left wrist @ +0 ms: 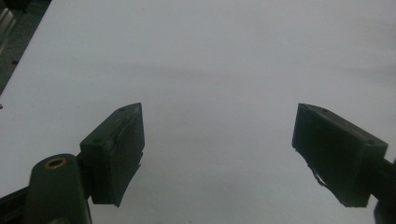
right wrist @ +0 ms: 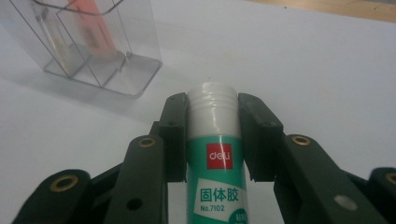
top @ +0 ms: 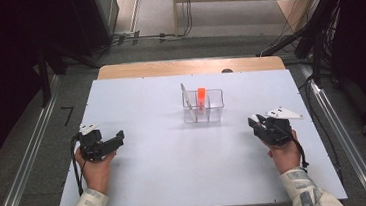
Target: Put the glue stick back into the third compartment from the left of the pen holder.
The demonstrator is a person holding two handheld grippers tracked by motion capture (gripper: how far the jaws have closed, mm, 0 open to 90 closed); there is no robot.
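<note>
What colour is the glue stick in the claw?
The glue stick is green with a white cap and a red logo, best seen in the right gripper view.

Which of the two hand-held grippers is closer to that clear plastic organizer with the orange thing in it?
The right hand-held gripper, shut on a glue stick, sits just right of the clear organizer. The left hand-held gripper is farther off, to its left.

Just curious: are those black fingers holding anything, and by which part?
The right gripper clamps a glue stick near its white cap end. The left gripper holds nothing.
</note>
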